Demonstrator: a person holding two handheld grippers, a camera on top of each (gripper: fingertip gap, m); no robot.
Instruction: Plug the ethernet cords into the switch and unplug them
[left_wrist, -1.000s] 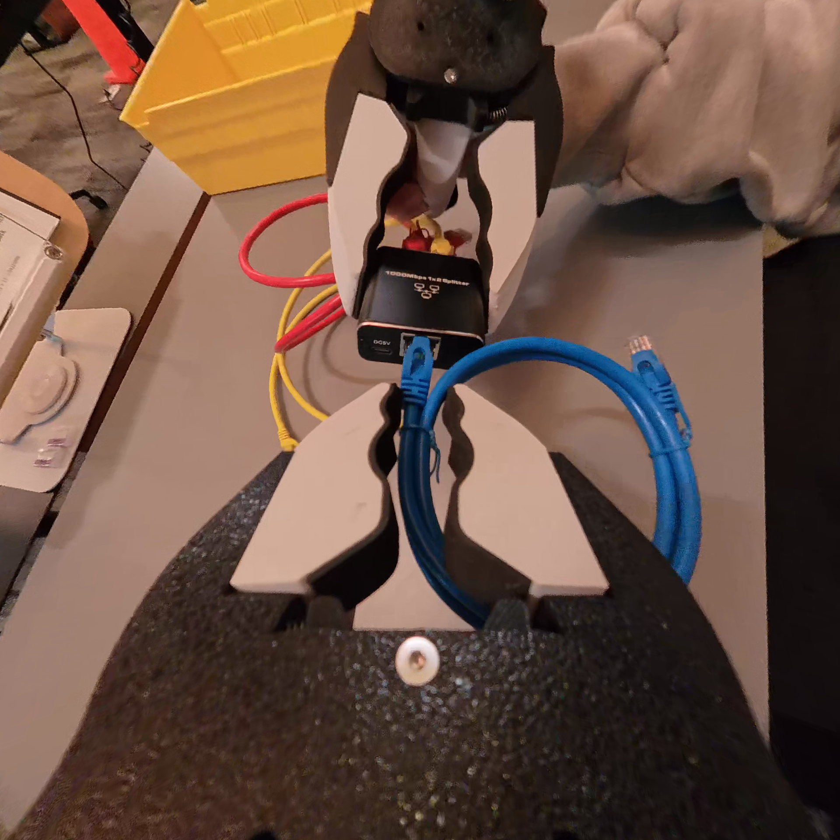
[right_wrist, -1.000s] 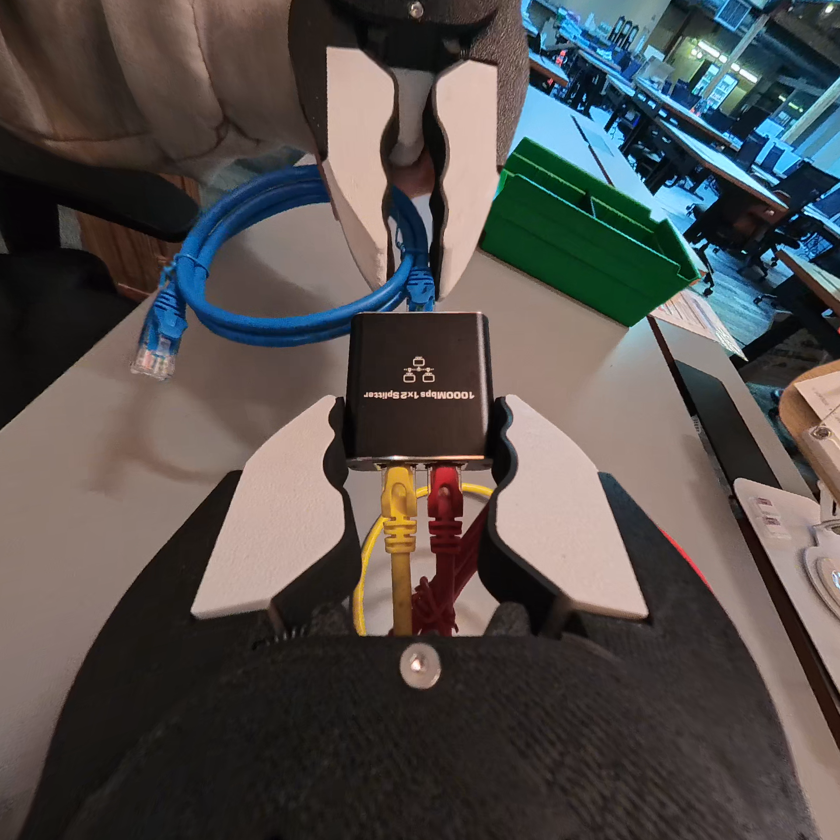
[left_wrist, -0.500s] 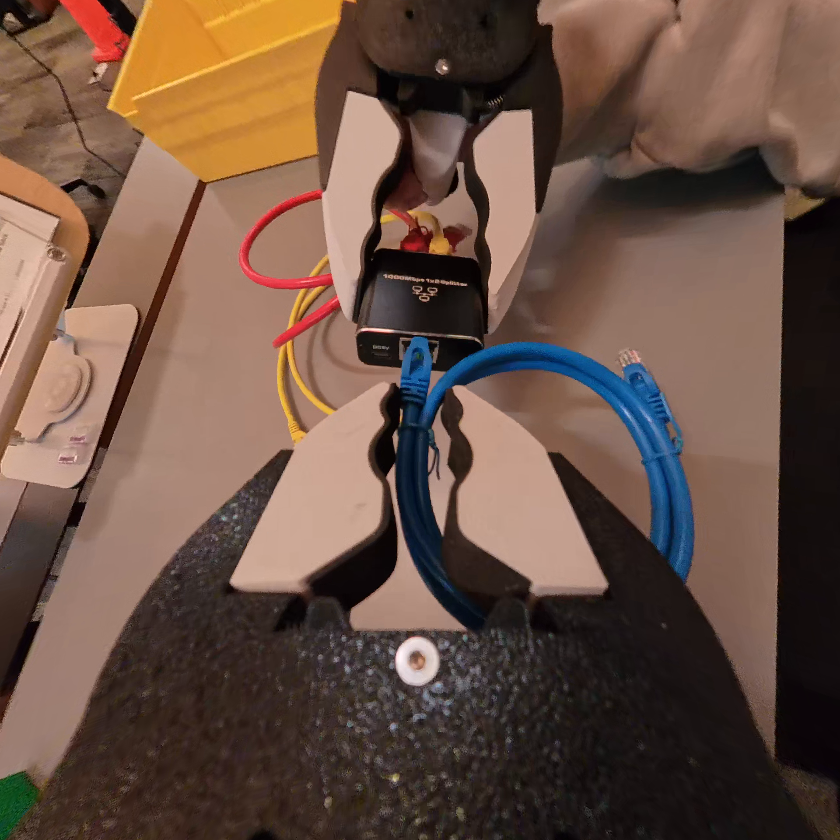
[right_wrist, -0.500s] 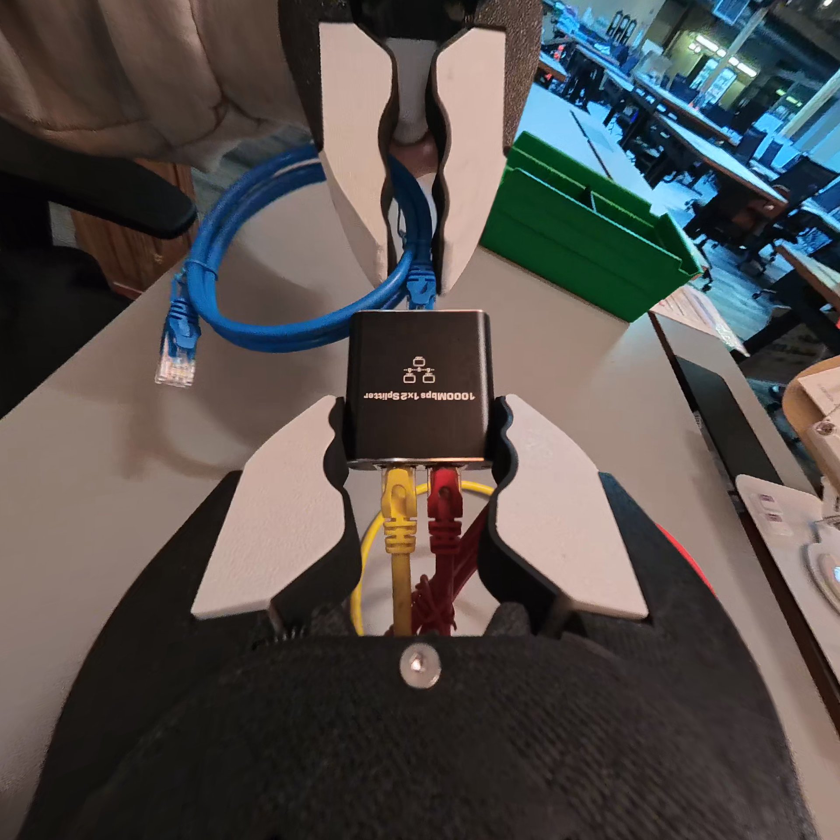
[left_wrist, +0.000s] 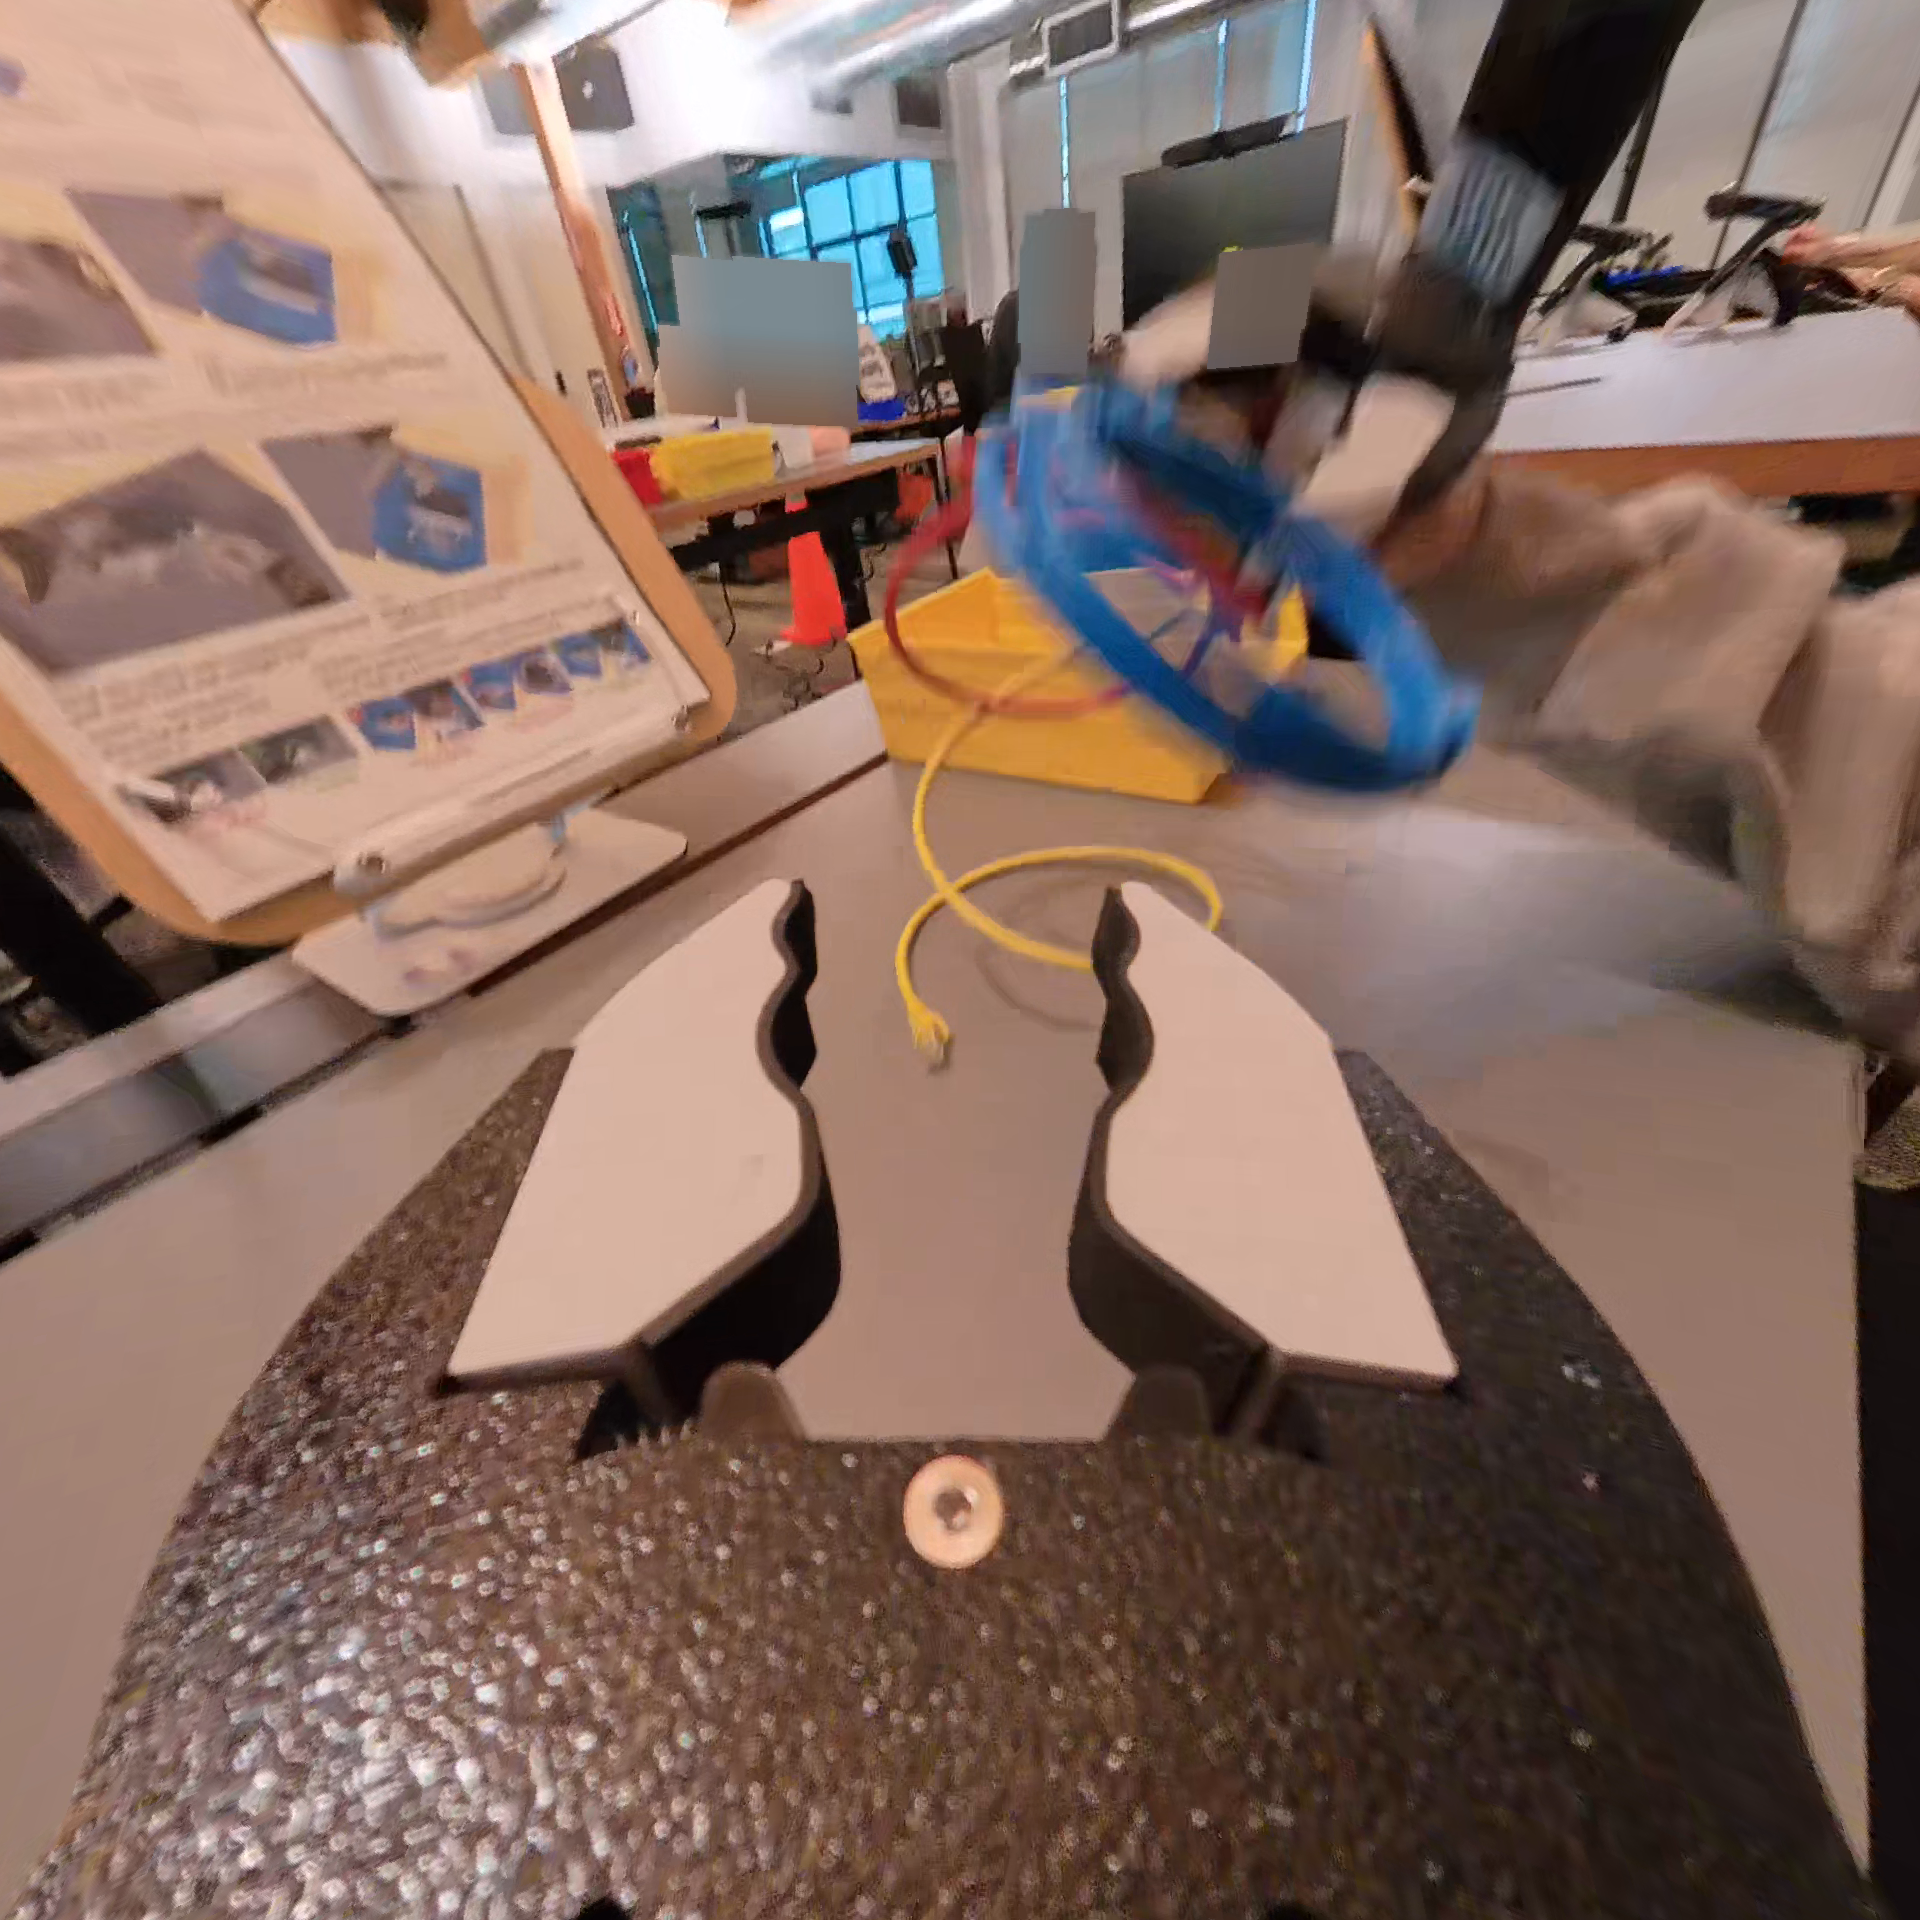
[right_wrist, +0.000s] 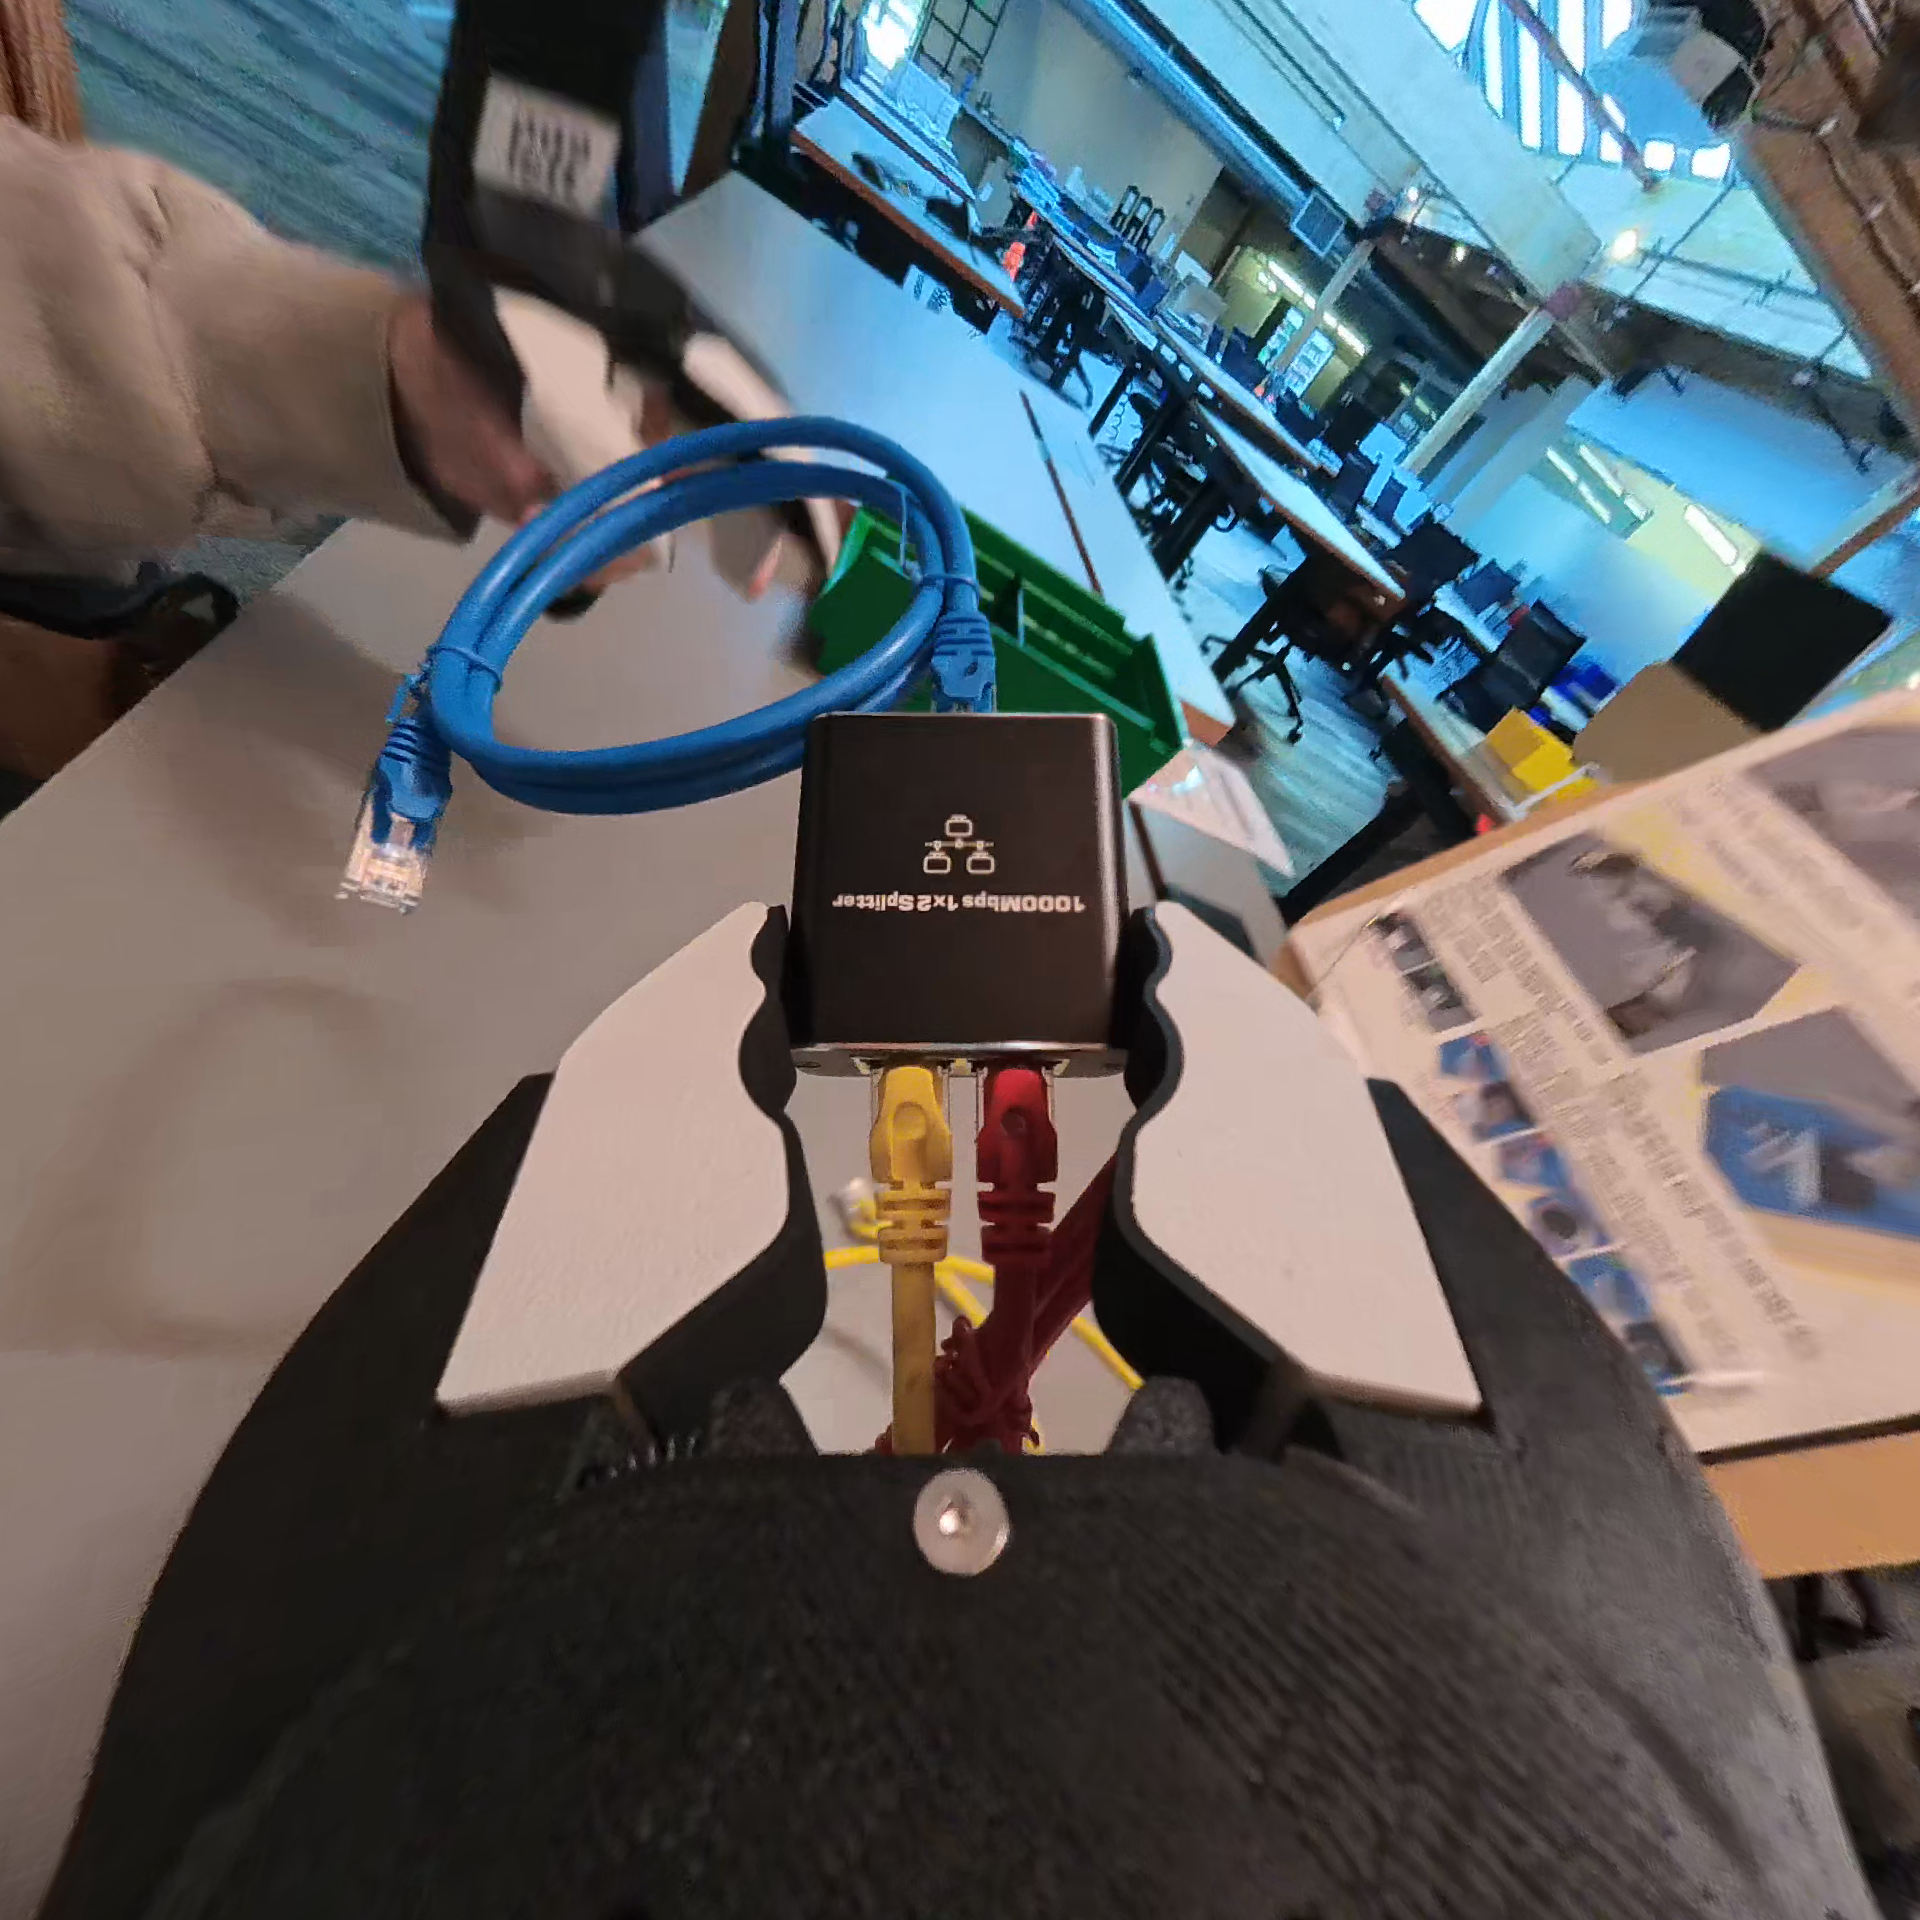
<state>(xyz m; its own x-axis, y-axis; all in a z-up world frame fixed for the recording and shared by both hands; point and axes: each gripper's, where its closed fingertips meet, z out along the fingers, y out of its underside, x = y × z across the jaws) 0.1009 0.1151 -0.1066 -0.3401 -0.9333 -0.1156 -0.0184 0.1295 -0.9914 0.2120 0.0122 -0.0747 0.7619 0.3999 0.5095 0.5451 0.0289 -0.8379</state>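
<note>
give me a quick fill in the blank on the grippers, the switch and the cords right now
1. The right gripper is shut on the black ____.
2. The left gripper is ____ and holds nothing.
3. Beside the yellow cord, a ____ cord is plugged into the side of the switch that faces the camera.
4. The loose plug of the blue cord hangs in the ____.

Missing words: switch; open; red; air

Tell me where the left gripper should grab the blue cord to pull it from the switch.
Grip the blue cord by its boot, where it meets the switch, coming from the far end opposite the right gripper, which clamps the switch's sides. The boot looks stiff; the coil behind hangs loose. The left gripper is open.
</note>
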